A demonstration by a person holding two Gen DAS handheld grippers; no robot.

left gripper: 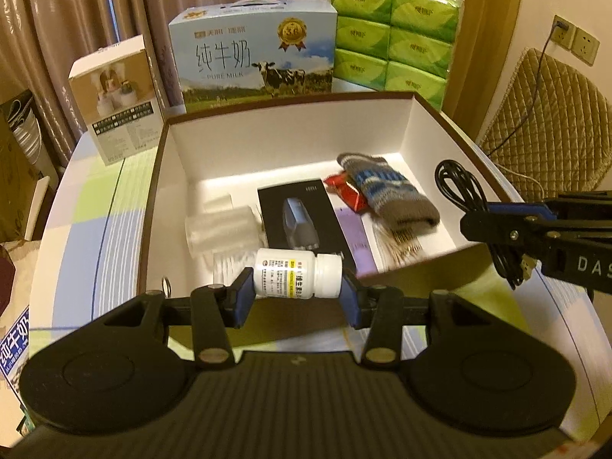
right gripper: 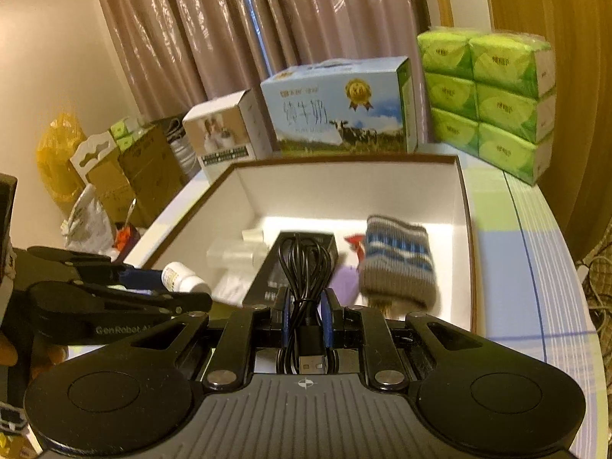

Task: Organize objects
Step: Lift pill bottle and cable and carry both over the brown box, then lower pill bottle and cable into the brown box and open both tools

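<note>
My left gripper (left gripper: 297,295) is shut on a white pill bottle (left gripper: 296,273), held sideways above the near wall of an open brown-rimmed box (left gripper: 151,206). My right gripper (right gripper: 306,315) is shut on a coiled black USB cable (right gripper: 304,264), held over the box's near edge (right gripper: 472,252). From the left wrist view the right gripper (left gripper: 493,225) and cable (left gripper: 459,183) show at the box's right side. In the box lie a knitted sock (left gripper: 394,191), a black shaver card (left gripper: 298,218), a red packet (left gripper: 346,191) and clear plastic pieces (left gripper: 222,225).
Behind the box stand a blue milk carton (left gripper: 256,57), a small white product box (left gripper: 118,99) and a stack of green tissue packs (left gripper: 397,30). The table has a rounded edge with a striped cloth (left gripper: 88,210). A quilted chair (left gripper: 554,114) stands to the right.
</note>
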